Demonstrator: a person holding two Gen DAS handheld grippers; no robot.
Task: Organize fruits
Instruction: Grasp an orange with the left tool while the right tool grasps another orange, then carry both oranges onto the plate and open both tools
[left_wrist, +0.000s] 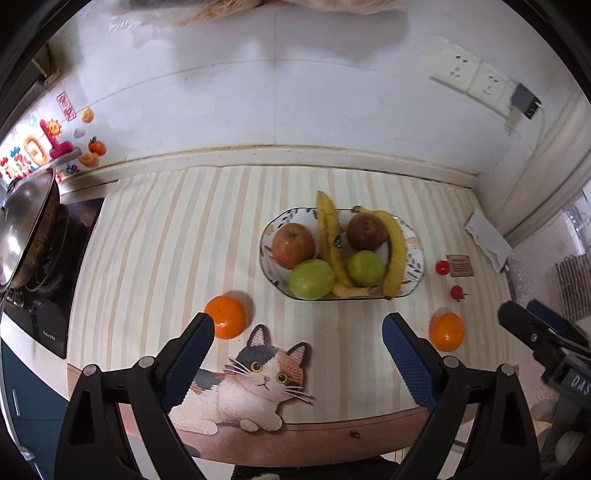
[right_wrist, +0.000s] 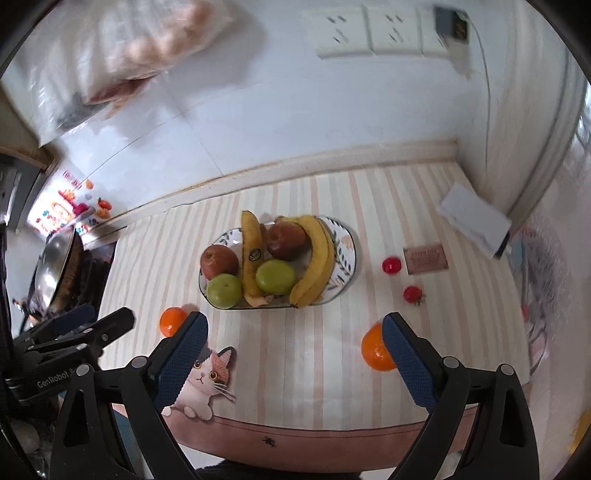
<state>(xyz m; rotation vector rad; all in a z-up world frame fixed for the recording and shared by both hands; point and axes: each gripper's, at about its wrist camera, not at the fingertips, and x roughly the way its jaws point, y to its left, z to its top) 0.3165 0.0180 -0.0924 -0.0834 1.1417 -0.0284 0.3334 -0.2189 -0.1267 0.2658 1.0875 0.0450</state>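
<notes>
A patterned oval plate (left_wrist: 415, 254) (right_wrist: 347, 258) on the striped mat holds two bananas (left_wrist: 393, 251), two red apples (left_wrist: 293, 245) and two green apples (left_wrist: 310, 278). One orange (left_wrist: 225, 316) (right_wrist: 171, 321) lies left of the plate, another (left_wrist: 446, 331) (right_wrist: 375, 352) lies right. Two small red tomatoes (left_wrist: 442, 267) (left_wrist: 457, 292) (right_wrist: 391, 265) (right_wrist: 412, 294) sit right of the plate. My left gripper (left_wrist: 298, 326) is open and empty, in front of the plate. My right gripper (right_wrist: 294, 326) is open and empty, its right finger beside the right orange.
A stove with a steel wok (left_wrist: 26, 221) stands at the left. A small brown card (left_wrist: 459, 265) and folded white paper (left_wrist: 487, 236) lie at the right by the wall. Wall sockets (left_wrist: 476, 81) are above. The mat's front edge with a cat picture (left_wrist: 258, 380) is near me.
</notes>
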